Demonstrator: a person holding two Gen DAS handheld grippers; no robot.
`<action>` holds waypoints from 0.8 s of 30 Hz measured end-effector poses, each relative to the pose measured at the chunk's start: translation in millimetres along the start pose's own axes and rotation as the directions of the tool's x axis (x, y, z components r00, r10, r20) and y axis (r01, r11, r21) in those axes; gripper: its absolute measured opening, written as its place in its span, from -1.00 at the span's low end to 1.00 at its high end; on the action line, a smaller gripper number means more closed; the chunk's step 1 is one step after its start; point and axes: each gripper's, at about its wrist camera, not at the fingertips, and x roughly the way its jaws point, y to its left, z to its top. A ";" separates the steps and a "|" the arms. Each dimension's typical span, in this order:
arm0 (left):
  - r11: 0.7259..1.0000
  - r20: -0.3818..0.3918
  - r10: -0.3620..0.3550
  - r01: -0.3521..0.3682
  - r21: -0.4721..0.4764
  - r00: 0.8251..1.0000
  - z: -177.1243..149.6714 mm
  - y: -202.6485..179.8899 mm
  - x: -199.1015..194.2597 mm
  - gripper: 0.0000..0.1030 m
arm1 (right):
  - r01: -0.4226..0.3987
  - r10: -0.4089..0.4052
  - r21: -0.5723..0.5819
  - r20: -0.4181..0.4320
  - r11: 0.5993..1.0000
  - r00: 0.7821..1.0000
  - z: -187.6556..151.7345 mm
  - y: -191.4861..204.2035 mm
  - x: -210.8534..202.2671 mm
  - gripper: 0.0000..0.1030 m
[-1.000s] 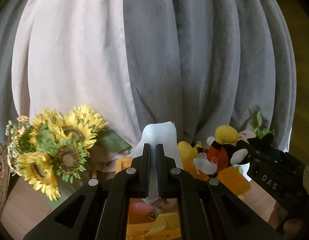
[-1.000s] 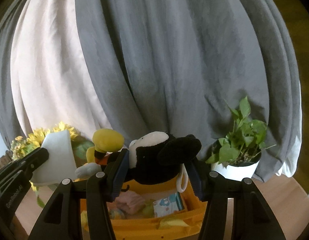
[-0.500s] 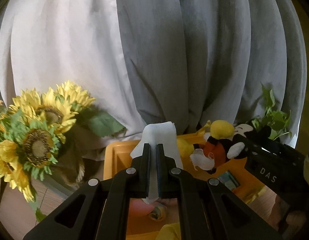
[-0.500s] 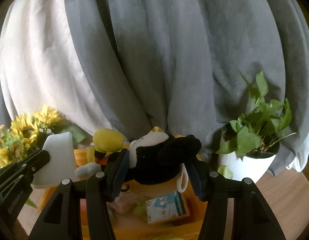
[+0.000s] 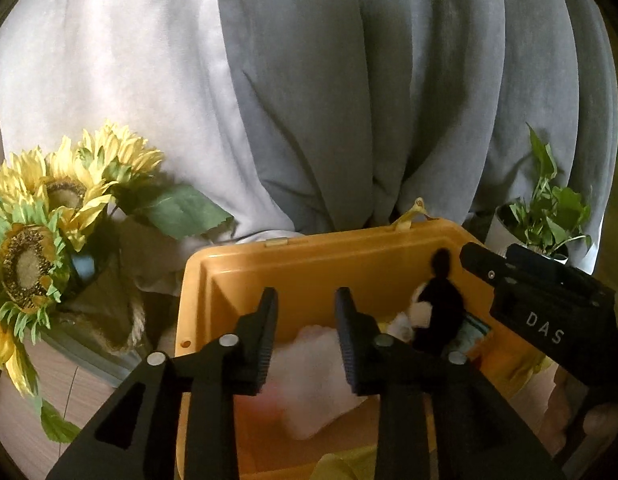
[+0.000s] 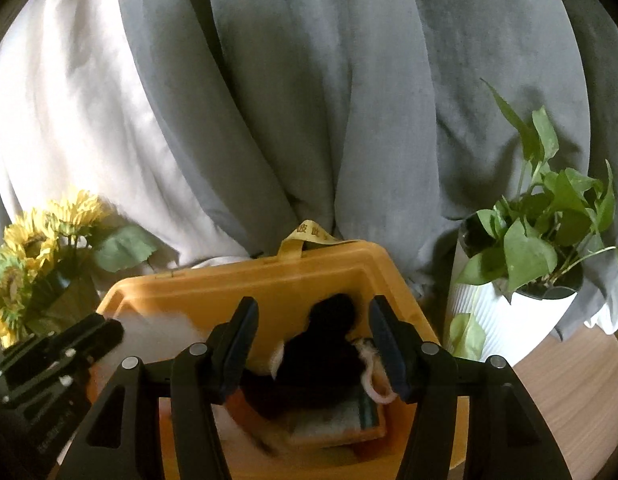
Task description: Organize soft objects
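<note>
My left gripper (image 5: 307,322) hangs over the orange bin (image 5: 309,252), its jaws opening and nothing pressed between the pads. A white cloth (image 5: 321,368) shows blurred below them, inside the bin. My right gripper (image 6: 315,338) is over the same bin (image 6: 249,280), its jaws opening. The black and white plush toy (image 6: 321,354) is blurred low between them, and a gap shows beside the left pad. In the left wrist view the plush toy (image 5: 441,312) sits inside the bin, under the right gripper (image 5: 541,312).
A sunflower bunch (image 5: 41,232) stands left of the bin, and a potted green plant (image 6: 521,280) in a white pot stands to its right. Grey and white curtains hang close behind. A small printed packet (image 6: 341,420) lies in the bin. Wooden tabletop (image 6: 577,384) shows at the right.
Both grippers sank toward the bin. The left one let go of the white cloth, which dropped in. The plush toy slipped down from the right jaws into the bin.
</note>
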 end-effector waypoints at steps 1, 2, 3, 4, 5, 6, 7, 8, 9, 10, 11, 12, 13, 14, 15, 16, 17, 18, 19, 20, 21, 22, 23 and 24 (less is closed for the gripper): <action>1.000 0.001 0.004 -0.004 -0.004 1.000 0.0 0.5 -1.3 -0.31 | 0.006 -0.006 -0.003 0.001 1.000 1.000 0.3 0.1 -1.0 0.22; 1.000 0.004 0.011 -0.011 -0.010 1.000 -0.2 1.2 -4.4 -0.29 | 0.011 -0.011 -0.004 0.004 1.000 1.000 0.1 0.9 -1.8 0.23; 1.000 0.007 0.012 -0.012 -0.014 1.000 0.1 1.8 -7.1 -0.28 | 0.014 -0.014 -0.004 0.007 1.000 1.000 0.3 0.8 -3.2 0.23; 1.000 0.010 0.015 -0.015 -0.017 1.000 0.2 2.0 -9.8 -0.25 | 0.018 -0.017 -0.006 0.009 1.000 1.000 0.2 1.0 -5.1 0.23; 1.000 0.012 0.020 -0.019 -0.020 1.000 0.2 2.1 -13.0 -0.22 | 0.021 -0.021 -0.007 0.010 1.000 1.000 0.0 1.5 -7.3 0.23; 0.999 0.016 0.025 -0.025 -0.024 1.000 0.0 2.5 -17.1 -0.16 | 0.022 -0.021 -0.008 0.011 1.000 1.000 -0.1 1.7 -9.5 0.23; 0.999 0.021 0.031 -0.031 -0.028 0.999 -0.1 3.1 -20.9 -0.11 | 0.019 -0.019 -0.009 0.013 1.000 1.000 -0.6 2.3 -13.2 0.23; 0.999 0.025 0.040 -0.039 -0.031 0.999 -0.3 3.6 -25.5 -0.10 | 0.018 -0.018 -0.010 0.014 1.000 1.000 -0.5 2.8 -15.8 0.23; 0.998 0.030 0.045 -0.044 -0.035 0.999 -0.7 4.2 -30.6 -0.06 | 0.018 -0.017 -0.011 0.015 1.000 1.000 -0.7 3.2 -19.6 0.23; 0.998 0.035 0.052 -0.051 -0.038 0.998 -1.1 5.0 -36.0 -0.01 | 0.018 -0.018 -0.014 0.017 1.000 1.000 -1.1 4.4 -23.6 0.27; 0.997 0.040 0.062 -0.061 -0.042 0.997 -1.6 5.7 -41.1 0.02 | 0.019 -0.018 -0.017 0.022 1.000 1.000 -1.9 5.7 -28.8 0.32; 0.997 0.045 0.072 -0.070 -0.045 0.996 -2.4 6.6 -47.0 0.07 | 0.021 -0.020 -0.019 0.027 1.000 0.999 -2.4 6.4 -34.0 0.33; 0.996 0.050 0.081 -0.078 -0.047 0.995 -2.9 7.3 -52.9 0.12 | 0.024 -0.023 -0.022 0.033 0.999 0.999 -3.1 7.5 -39.7 0.35; 0.995 0.058 0.089 -0.086 -0.050 0.994 -3.7 8.2 -59.4 0.14 | 0.026 -0.025 -0.025 0.041 0.999 0.999 -3.8 8.7 -47.1 0.36; 0.994 0.070 0.103 -0.099 -0.055 0.992 -4.6 9.0 -67.1 0.21 | 0.026 -0.024 -0.027 0.047 0.999 0.999 -4.2 9.4 -52.5 0.40; 0.992 0.080 0.118 -0.114 -0.061 0.990 -5.4 10.3 -74.1 0.26 | 0.024 -0.023 -0.030 0.053 0.999 0.998 -4.9 11.1 -60.5 0.43; 0.989 0.093 0.134 -0.128 -0.067 0.987 -6.7 11.4 -83.9 0.29 | 0.024 -0.022 -0.030 0.058 0.999 0.998 -5.5 12.0 -66.2 0.49; 0.988 0.100 0.144 -0.137 -0.071 0.985 -7.5 12.6 -90.6 0.35 | 0.024 -0.022 -0.030 0.065 0.999 0.998 -6.1 13.3 -73.0 0.51; 0.986 0.109 0.154 -0.146 -0.075 0.982 -8.5 13.4 -98.8 0.41 | 0.025 -0.023 -0.029 0.074 0.999 0.997 -7.4 14.3 -80.4 0.55; 0.985 0.119 0.163 -0.155 -0.078 0.979 -9.6 14.4 -107.1 0.43 | 0.026 -0.023 -0.028 0.083 0.999 0.996 -8.5 15.6 -87.9 0.59; 0.983 0.127 0.173 -0.163 -0.082 0.977 -10.5 15.2 -113.9 0.50 | 0.025 -0.023 -0.028 0.088 0.999 0.996 -9.5 17.1 -94.3 0.61; 0.981 0.134 0.182 -0.171 -0.087 0.974 -11.7 15.8 -120.8 0.58 | 0.022 -0.019 -0.029 0.093 0.999 0.995 -10.8 18.7 -101.0 0.62; 0.980 0.142 0.190 -0.178 -0.093 0.971 -13.6 16.8 -130.1 0.61 | 0.019 -0.016 -0.030 0.099 0.999 0.995 -12.2 21.1 -108.2 0.63; 0.979 0.148 0.195 -0.182 -0.096 0.970 -15.5 17.6 -136.8 0.65 | 0.019 -0.016 -0.031 0.103 0.999 0.995 -13.7 23.3 -114.4 0.64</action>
